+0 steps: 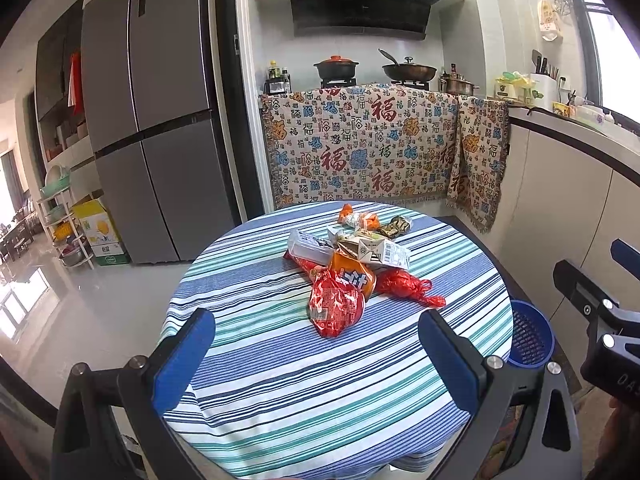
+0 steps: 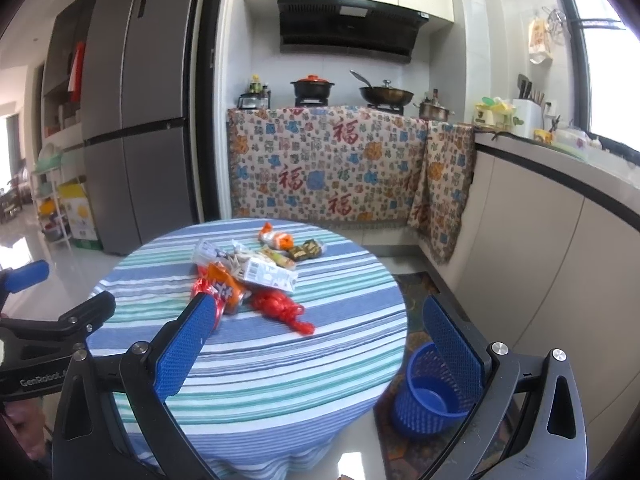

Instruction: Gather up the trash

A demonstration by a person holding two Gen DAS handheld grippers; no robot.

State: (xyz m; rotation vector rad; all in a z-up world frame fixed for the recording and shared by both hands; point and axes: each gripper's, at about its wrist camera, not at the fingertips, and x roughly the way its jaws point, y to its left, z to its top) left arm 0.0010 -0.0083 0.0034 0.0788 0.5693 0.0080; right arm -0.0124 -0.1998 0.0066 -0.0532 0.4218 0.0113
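Note:
A pile of trash lies on the round striped table [image 1: 280, 400] [image 2: 280, 380]: a red wrapper [image 1: 336, 304], an orange packet [image 1: 352, 272] [image 2: 226, 286], a white carton [image 1: 380, 254] [image 2: 268, 274], a clear plastic box [image 1: 308, 246], a red twisted bag [image 1: 408, 286] [image 2: 280, 306], an orange-white packet [image 1: 358, 218] [image 2: 276, 238] and a dark wrapper [image 1: 396, 226] [image 2: 306, 250]. My left gripper [image 1: 316, 318] [image 2: 78, 284] hovers open just short of the red wrapper. My right gripper [image 2: 318, 302] [image 1: 588, 258] is open too, over the table's right side. A blue mesh basket [image 1: 530, 336] [image 2: 434, 392] stands on the floor right of the table.
A grey fridge [image 1: 152, 120] stands back left. The stove counter behind the table is draped with a patterned cloth [image 1: 360, 148] and carries pots. Cream cabinets [image 2: 540, 260] run along the right. A mat [image 2: 416, 292] lies under the basket. A rack and boxes [image 1: 96, 228] stand far left.

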